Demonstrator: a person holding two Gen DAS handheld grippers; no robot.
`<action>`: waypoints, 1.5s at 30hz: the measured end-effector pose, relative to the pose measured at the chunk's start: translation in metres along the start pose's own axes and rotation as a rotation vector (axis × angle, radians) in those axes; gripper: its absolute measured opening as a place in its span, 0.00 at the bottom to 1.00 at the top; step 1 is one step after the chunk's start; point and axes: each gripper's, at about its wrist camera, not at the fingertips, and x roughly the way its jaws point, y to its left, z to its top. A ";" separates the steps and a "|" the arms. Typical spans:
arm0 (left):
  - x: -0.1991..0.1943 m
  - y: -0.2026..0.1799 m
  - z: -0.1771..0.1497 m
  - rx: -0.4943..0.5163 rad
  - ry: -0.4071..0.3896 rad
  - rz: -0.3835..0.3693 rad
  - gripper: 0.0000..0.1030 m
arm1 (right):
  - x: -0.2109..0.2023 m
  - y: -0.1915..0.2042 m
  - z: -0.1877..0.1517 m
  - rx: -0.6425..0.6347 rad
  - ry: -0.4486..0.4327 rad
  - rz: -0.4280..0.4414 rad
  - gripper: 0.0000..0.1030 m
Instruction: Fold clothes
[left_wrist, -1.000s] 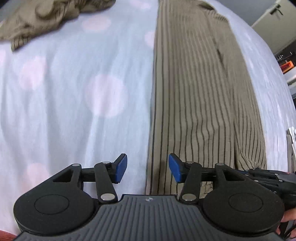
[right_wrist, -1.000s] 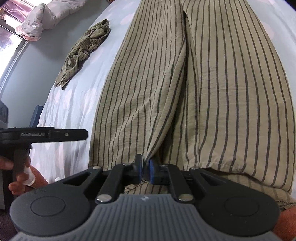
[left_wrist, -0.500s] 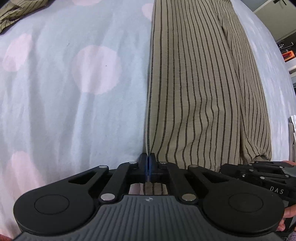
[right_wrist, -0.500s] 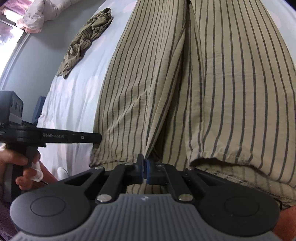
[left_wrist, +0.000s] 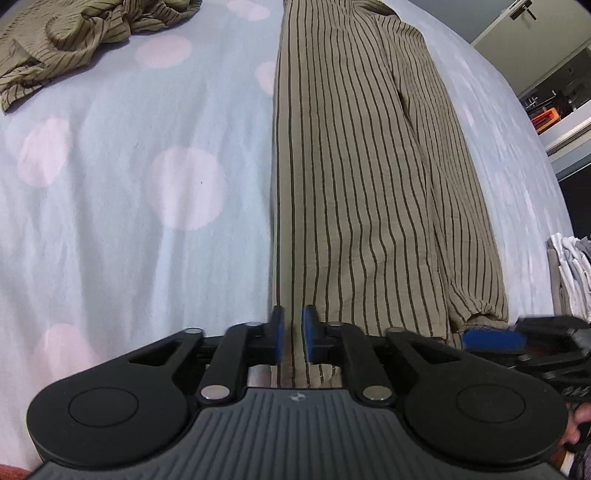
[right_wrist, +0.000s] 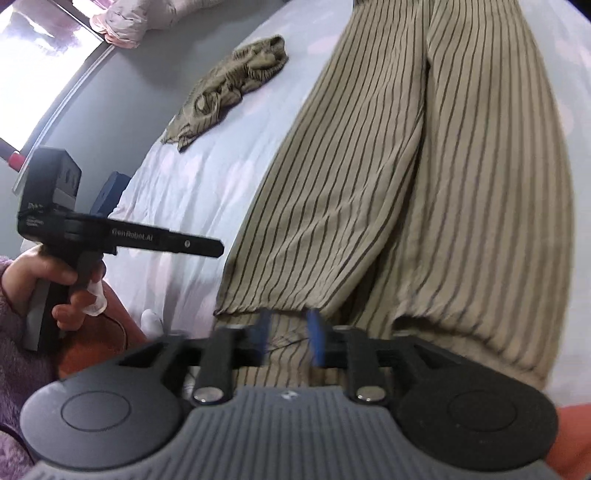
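Note:
Olive striped trousers lie flat lengthwise on the dotted light-blue bedsheet, folded leg over leg. My left gripper hovers at the left corner of the hem. Its jaws are opening, a narrow strip of the hem edge shows between the pads, and they do not press on it. In the right wrist view the trousers fill the middle, and my right gripper is over the hem between the two leg ends. Its blurred jaws are opening, with cloth beneath them and nothing pinched.
A crumpled striped garment lies at the far left of the bed, also seen as the crumpled garment. Folded white clothes are stacked at the right edge. A hand holds the left gripper's handle. Pink bedding sits by the window.
Half a second ago both grippers were shut on the trouser hem; now both sets of pads have parted and let it go. Both cameras have pulled up and back a little.

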 end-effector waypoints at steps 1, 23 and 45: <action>0.001 0.002 0.001 -0.008 0.003 -0.004 0.21 | -0.006 -0.005 0.004 -0.007 -0.003 -0.029 0.45; 0.007 -0.020 0.121 0.086 -0.177 0.015 0.23 | -0.036 -0.092 0.082 0.087 -0.266 -0.406 0.48; 0.114 -0.046 0.411 0.165 -0.385 0.089 0.40 | 0.060 -0.159 0.219 0.121 -0.515 -0.295 0.50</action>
